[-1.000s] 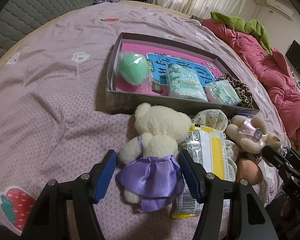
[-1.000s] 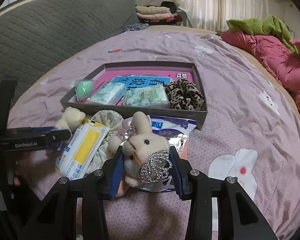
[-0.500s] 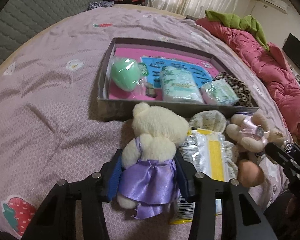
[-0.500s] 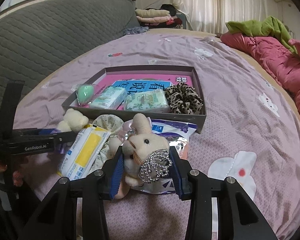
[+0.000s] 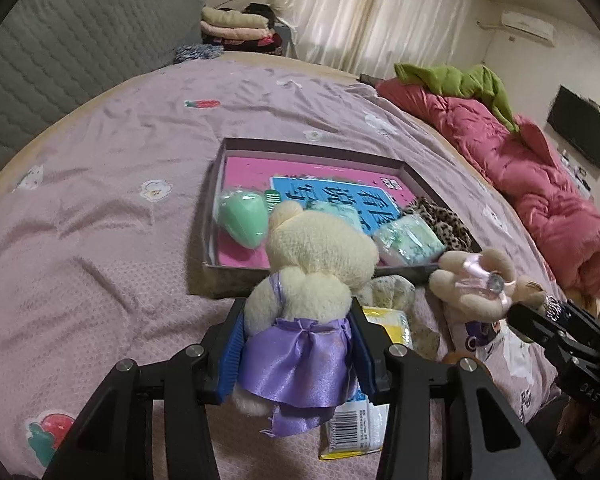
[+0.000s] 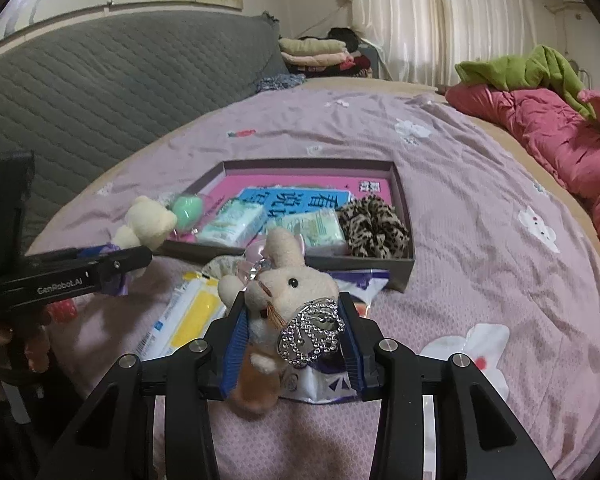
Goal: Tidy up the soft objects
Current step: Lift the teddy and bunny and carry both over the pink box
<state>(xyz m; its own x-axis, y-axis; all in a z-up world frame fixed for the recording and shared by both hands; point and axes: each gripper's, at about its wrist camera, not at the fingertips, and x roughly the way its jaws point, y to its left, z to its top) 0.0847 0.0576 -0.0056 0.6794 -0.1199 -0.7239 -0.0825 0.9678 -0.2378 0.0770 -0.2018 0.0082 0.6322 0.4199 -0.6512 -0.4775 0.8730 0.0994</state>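
My left gripper [image 5: 298, 350] is shut on a cream teddy bear in a purple satin dress [image 5: 312, 280] and holds it lifted above the bed, in front of the grey box [image 5: 236, 276]. My right gripper [image 6: 294, 344] is shut on a cream plush rabbit with a rhinestone charm [image 6: 288, 292], also lifted. The rabbit also shows in the left wrist view [image 5: 476, 284], the bear in the right wrist view [image 6: 146, 220]. The box [image 6: 404, 216] holds a green sponge [image 5: 242, 216], tissue packs [image 6: 236, 220] and a leopard scrunchie [image 6: 372, 226].
On the purple bedsheet in front of the box lie a yellow-and-white packet [image 6: 184, 316], a floral fabric piece [image 5: 392, 292] and a purple-white foil pouch [image 6: 360, 280]. A red quilt [image 5: 540, 184] lies at the right. A grey headboard [image 6: 100, 92] stands behind.
My left gripper closed on the teddy bear and lifted it toward the box. My right gripper, holding the rabbit throughout, rose with it off the bed.
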